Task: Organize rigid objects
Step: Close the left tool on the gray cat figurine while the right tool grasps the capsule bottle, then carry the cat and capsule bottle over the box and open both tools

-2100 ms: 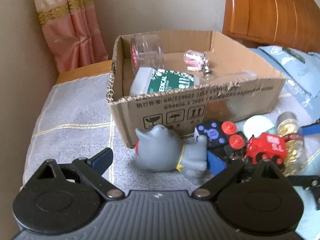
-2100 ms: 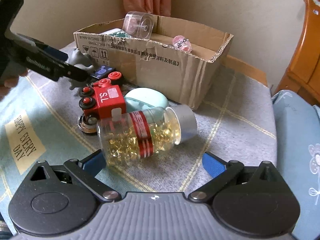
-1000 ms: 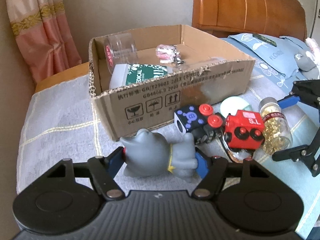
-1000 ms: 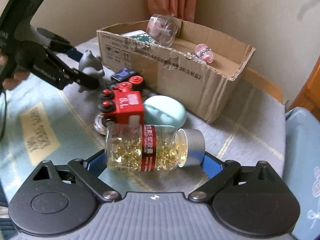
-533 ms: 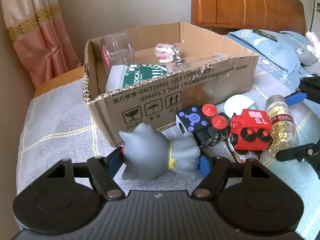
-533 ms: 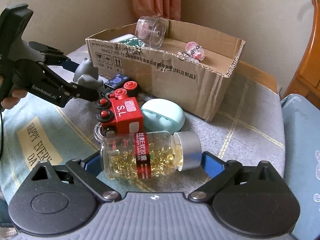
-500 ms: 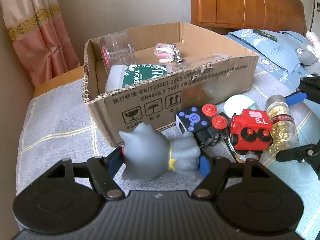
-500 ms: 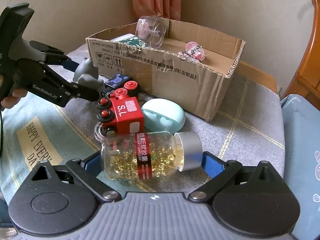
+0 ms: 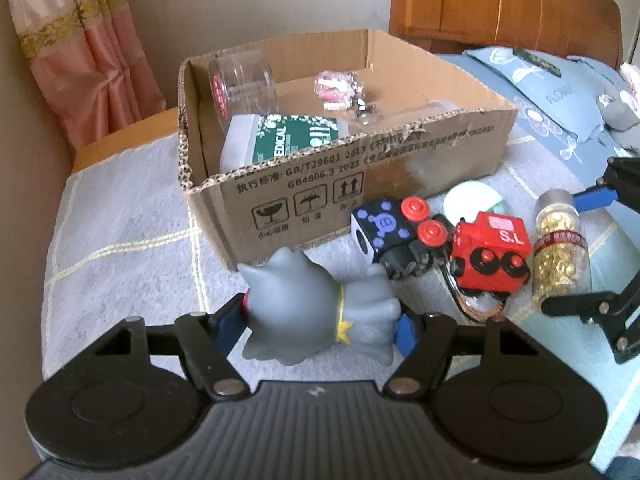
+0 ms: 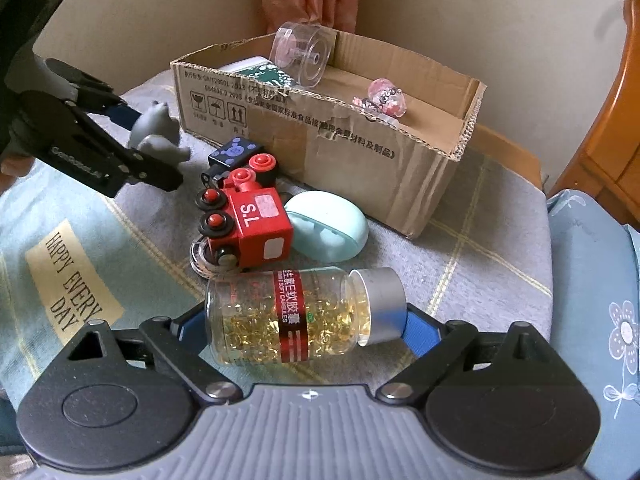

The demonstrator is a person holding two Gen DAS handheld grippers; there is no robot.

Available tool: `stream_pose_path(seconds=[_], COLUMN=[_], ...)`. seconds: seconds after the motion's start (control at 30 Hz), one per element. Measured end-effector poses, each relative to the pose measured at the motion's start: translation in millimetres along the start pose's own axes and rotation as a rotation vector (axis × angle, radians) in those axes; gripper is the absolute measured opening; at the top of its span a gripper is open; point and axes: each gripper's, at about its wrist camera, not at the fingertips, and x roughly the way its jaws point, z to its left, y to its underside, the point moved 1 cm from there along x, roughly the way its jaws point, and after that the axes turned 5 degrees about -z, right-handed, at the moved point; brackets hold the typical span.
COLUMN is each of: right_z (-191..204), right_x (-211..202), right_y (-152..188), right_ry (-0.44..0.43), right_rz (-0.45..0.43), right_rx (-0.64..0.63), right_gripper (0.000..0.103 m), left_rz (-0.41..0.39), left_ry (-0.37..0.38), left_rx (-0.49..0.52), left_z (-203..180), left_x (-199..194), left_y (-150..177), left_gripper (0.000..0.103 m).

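Since a moment ago, left wrist view: left gripper jaws are closing onto the grey cat figurine, lifted beside the cardboard box. Right wrist view: right gripper jaws closing endwise on the capsule bottle, so both look ready for boxing.

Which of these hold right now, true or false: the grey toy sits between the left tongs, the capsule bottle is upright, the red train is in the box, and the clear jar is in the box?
1. The grey toy is between the closing left tongs. True.
2. The capsule bottle stands upright. False: it lies on its side between the closing right tongs.
3. The red train is in the cardboard box. False: it sits on the cloth outside.
4. The clear jar is in the box. True.
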Motion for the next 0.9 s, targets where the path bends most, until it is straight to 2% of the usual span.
stream_pose_path(seconds=[0.17, 0.3, 0.6, 0.73, 0.9], right_z=[-5, -13, -31, -43, -55], right_x=[-17, -31, -55, -48, -27], right_y=[-8, -20, -73, -97, -128], right_ry=[-0.014, -0.016, 0.014, 0.018, 0.047], right_rz=[0.001, -0.01, -0.123, -0.151, -0.143], right_rx=[0.005, 0.016, 0.009, 0.037, 0.049], right_gripper=[0.096, 0.096, 0.097, 0.097, 0.096], left_rz=[0.066, 0.078, 0.005, -0.029, -0.059], left_ry=[0.007, -0.007, 0.0, 0.0, -0.009], left_rx=[0.038, 0.081, 0.112, 0.105, 0.105], left_z=[-1, -4, -10, -12, -11], left_x=[-18, -34, -53, -48, -37], left_y=[-8, -21, -72, -98, -130], left_gripper=[0.071, 0.071, 0.071, 0.071, 0.071])
